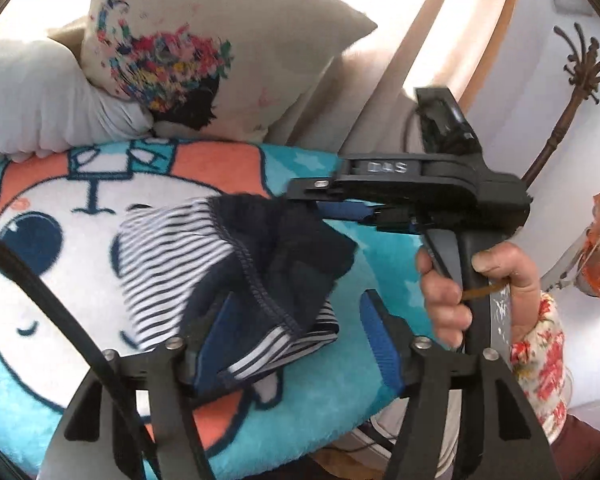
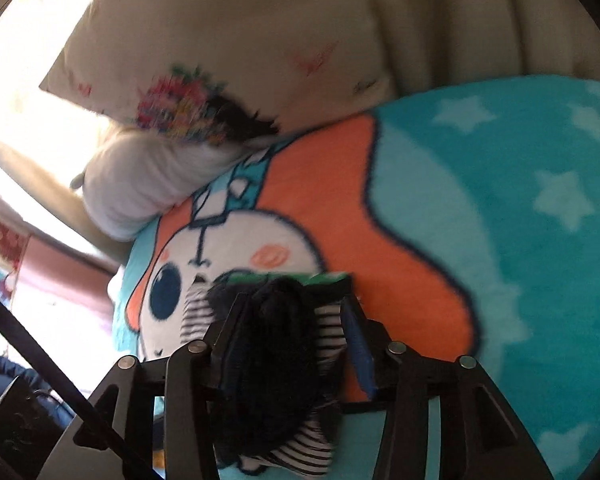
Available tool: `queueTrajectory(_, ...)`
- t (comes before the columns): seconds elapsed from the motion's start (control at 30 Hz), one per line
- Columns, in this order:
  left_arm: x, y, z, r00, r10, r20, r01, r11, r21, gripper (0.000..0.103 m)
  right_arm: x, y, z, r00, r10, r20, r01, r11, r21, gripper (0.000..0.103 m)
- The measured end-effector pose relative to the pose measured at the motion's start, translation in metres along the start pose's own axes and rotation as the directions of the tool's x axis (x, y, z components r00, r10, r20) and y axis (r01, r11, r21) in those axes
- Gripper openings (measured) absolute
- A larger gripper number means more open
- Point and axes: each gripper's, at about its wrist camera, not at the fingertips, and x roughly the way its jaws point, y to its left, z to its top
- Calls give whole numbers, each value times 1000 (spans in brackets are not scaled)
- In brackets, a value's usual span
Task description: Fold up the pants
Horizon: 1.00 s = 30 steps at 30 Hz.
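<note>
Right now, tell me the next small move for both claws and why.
Probably draw both claws back. The bunched navy-and-white striped pants lie on the turquoise cartoon fleece blanket; the left claw and right claw stand open around them, apparently not pinching, so withdrawing shouldn't drag the fold.
</note>
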Motion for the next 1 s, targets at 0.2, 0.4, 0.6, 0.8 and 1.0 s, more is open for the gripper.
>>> queueTrajectory(0.2, 1, 34, 3, 993, 118, -6, -118, 990, -80, 64, -36, 28, -9, 980, 162, 112, -155, 986, -64, 49)
queueTrajectory(0.4, 31, 58, -7, 981, 151, -120, -167, 976, -143, 64, -10, 28, -33, 980, 196, 31, -195, 980, -43, 49)
queueTrajectory(0.6, 27, 59, -6, 985, 134, -109, -148, 981, -125, 64, 6, -18, -56, 1000, 23, 20, -25, 997, 68, 47)
queueTrajectory(0.8, 10, 66, 6, 987, 157, -33, -160, 978, -136, 64, -17, -21, -48, 995, 25, 96, -31, 998, 56, 62)
queueTrajectory(1.0, 24, 100, 22, 996, 77, -55, -88, 964, -252, 64, 3, -32, -49, 995, 60, 78, -68, 993, 96, 70)
